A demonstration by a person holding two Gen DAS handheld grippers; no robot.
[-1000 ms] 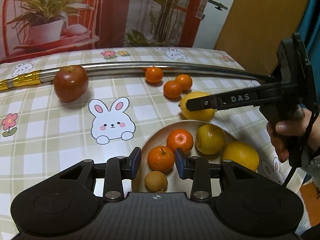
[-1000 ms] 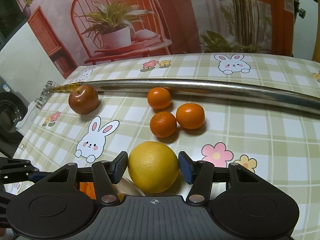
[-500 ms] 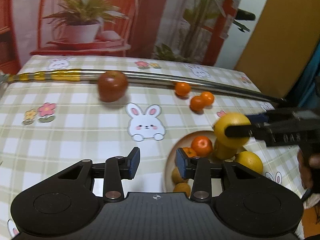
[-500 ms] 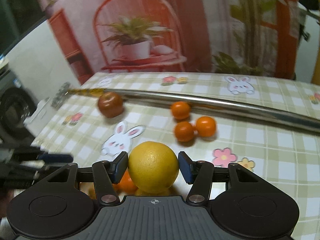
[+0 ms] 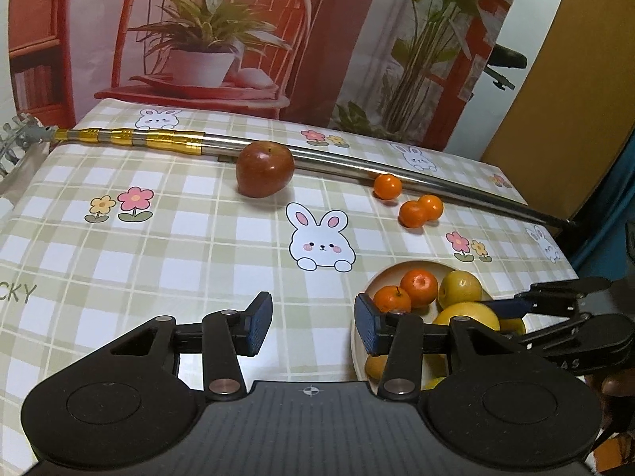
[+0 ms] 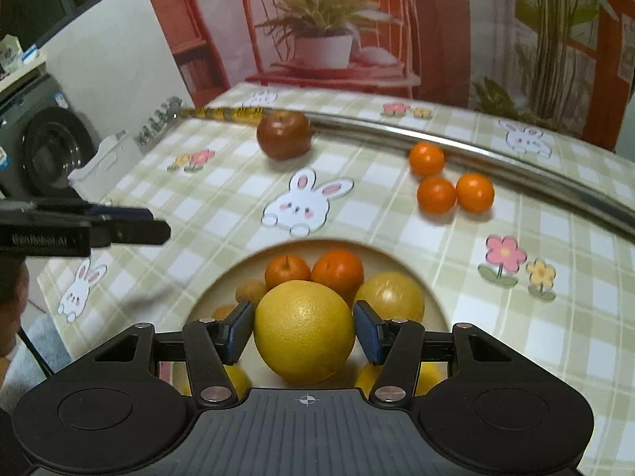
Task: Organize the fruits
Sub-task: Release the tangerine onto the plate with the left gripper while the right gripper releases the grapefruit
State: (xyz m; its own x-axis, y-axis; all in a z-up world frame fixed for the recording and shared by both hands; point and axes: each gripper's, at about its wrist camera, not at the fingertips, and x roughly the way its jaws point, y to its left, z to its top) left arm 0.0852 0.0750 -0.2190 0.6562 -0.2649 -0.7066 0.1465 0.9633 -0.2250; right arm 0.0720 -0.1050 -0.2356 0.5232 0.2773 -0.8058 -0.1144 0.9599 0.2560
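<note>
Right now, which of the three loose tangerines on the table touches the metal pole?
The lone tangerine, farthest from the plate. It sits against the metal pole; the other two lie together, clear of the pole.

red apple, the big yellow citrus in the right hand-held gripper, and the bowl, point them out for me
red apple (image 5: 265, 174), left wrist view, middle of its front skin
big yellow citrus (image 6: 304, 331), right wrist view, centre of its rind, between the pads
bowl (image 6: 430, 297), right wrist view, bare inner wall at right
</note>
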